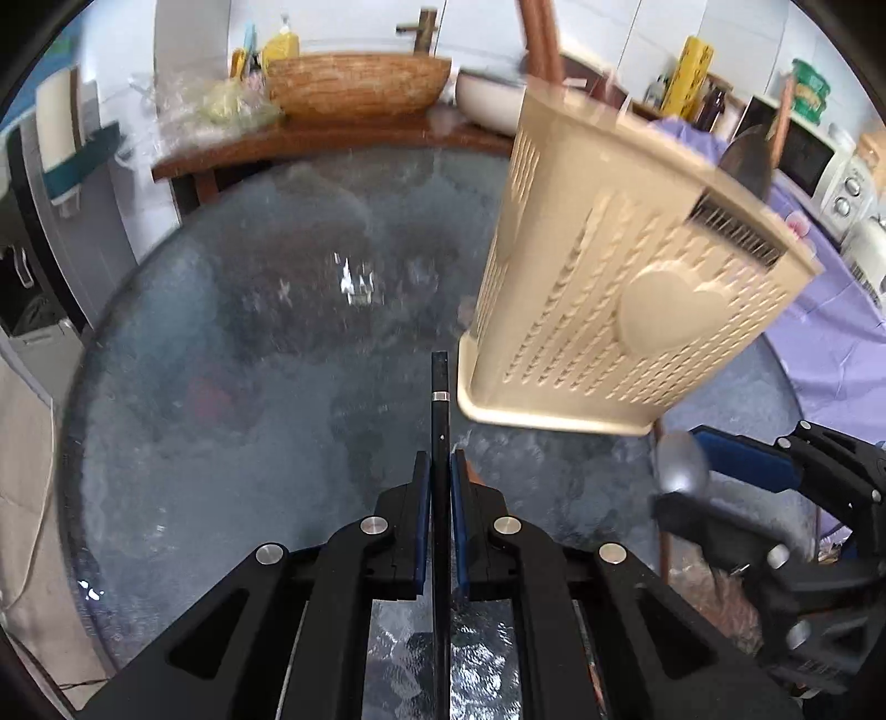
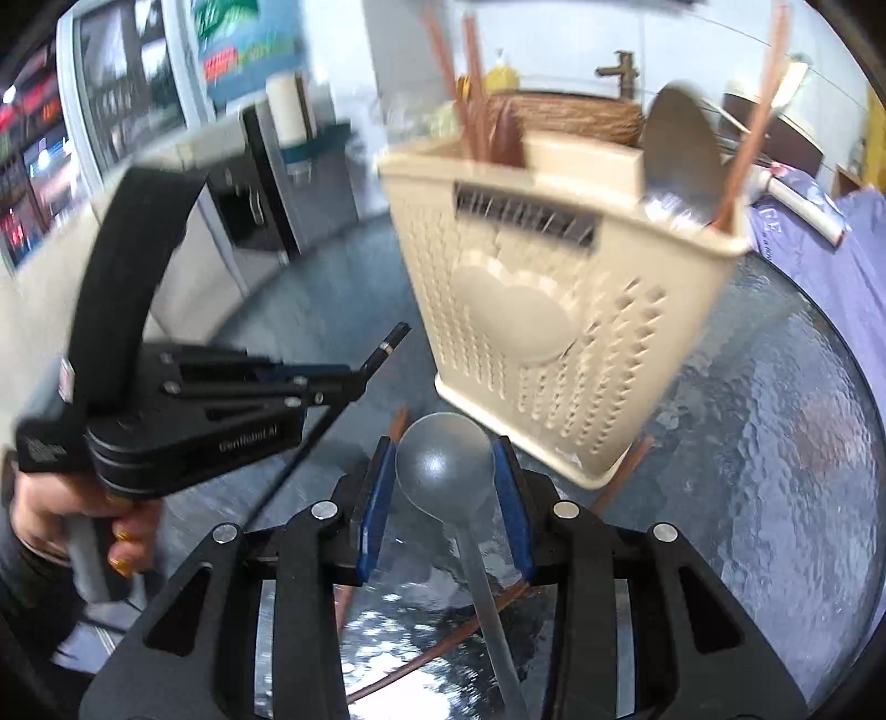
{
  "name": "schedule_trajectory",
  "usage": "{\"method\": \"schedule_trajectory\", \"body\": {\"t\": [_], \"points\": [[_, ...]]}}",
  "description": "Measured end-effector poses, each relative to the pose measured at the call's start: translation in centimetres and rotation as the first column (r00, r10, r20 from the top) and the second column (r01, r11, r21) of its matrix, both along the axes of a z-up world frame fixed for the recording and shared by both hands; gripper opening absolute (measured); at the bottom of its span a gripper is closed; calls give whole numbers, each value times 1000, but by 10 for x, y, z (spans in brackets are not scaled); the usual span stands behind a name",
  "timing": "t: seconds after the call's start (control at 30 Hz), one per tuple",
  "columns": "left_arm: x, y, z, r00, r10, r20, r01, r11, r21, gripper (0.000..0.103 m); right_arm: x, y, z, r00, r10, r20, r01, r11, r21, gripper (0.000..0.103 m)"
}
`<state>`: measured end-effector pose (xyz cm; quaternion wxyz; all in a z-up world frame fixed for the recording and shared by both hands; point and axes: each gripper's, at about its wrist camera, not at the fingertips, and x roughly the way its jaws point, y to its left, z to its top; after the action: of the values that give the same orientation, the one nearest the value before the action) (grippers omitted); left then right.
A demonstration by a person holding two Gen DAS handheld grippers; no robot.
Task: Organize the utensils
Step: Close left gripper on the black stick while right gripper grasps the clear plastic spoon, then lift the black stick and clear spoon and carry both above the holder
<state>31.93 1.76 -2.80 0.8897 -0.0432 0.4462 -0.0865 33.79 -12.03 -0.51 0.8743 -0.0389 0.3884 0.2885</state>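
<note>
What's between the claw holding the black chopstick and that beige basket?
In the left wrist view, nothing: only bare glass table separates the left gripper from the beige basket. The black chopstick points up just left of the basket's base.

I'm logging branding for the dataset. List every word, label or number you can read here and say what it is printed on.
"GenRobot.AI" (slightly blurred): on the body of the left gripper, seen from the right wrist view.
Purple cloth: pale letters, cut off and too blurred to read.
Posters and screens behind: coloured lettering, too blurred to read.
Yellow package on the counter: print too small to read.
Beige utensil holder: only a raised heart, no text.
</note>
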Motion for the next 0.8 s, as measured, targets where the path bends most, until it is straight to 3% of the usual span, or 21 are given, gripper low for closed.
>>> {"method": "schedule_trajectory", "body": {"t": [0.33,0.8], "points": [[-31,2,43,992,3,129,1,999,-32,7,-27,-38,34,994,-77,78,67,990,122,37],[-66,4,73,972,-3,236,22,997,-78,7,-44,-77,55,992,-113,57,93,958,272,37]]}}
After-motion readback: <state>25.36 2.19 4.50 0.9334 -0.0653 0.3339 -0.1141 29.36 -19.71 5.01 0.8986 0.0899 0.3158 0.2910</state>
